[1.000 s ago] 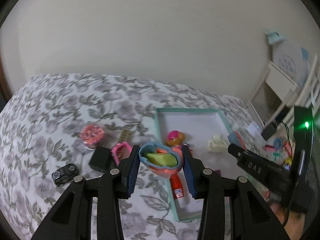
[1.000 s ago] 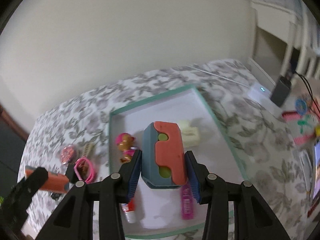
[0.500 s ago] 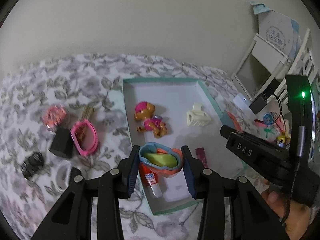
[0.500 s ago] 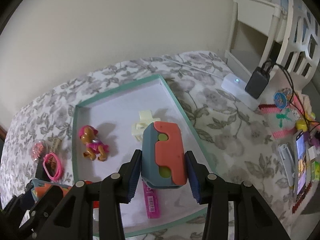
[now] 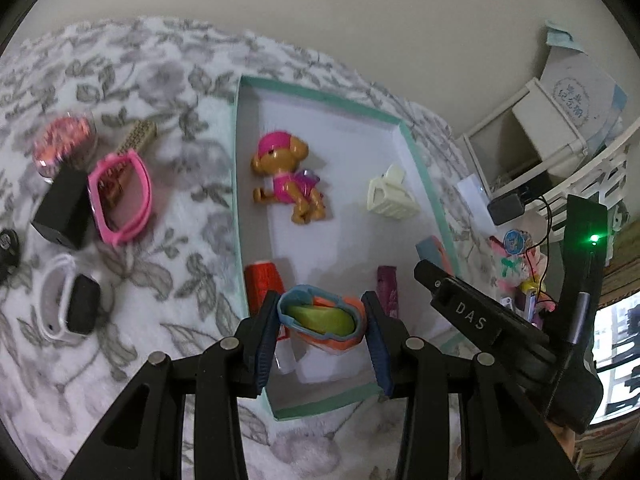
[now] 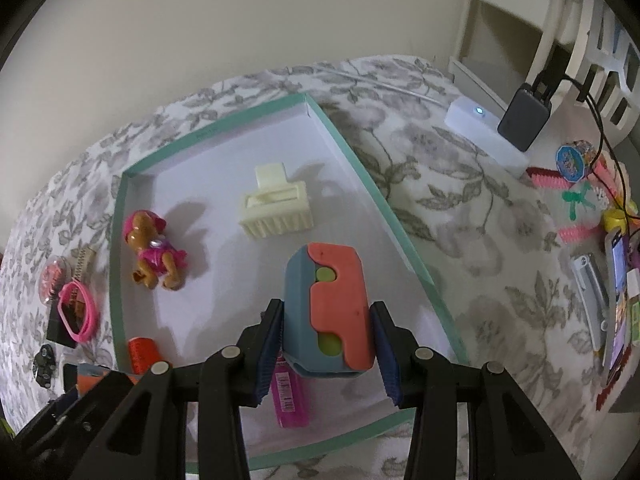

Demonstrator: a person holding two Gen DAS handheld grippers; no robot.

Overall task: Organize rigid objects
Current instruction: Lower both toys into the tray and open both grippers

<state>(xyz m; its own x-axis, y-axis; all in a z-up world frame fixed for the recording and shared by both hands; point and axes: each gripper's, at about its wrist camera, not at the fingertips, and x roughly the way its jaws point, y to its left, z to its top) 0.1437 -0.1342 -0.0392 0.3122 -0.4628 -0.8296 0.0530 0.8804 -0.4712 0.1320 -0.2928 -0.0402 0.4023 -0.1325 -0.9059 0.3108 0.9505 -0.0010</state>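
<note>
We note the toy dog [image 6: 154,256] lying in the tray [image 6: 352,152], left of the hair claw [image 6: 276,206]; the sunglasses [image 5: 120,196] lie outside, left of the tray.

Glue stick [image 5: 262,288] lower body hidden behind left gripper [image 5: 322,330] and the toy block [image 5: 322,318] it clamps; only red cap clear. Pink packet [image 6: 289,396] top covered by right gripper's block [image 6: 329,307]. Round pink container [image 5: 64,144] motion-blurred, contents unreadable. Black toy car [image 5: 8,246] cut by left frame edge. Clutter at far right [image 6: 616,272] too small to identify.
</note>
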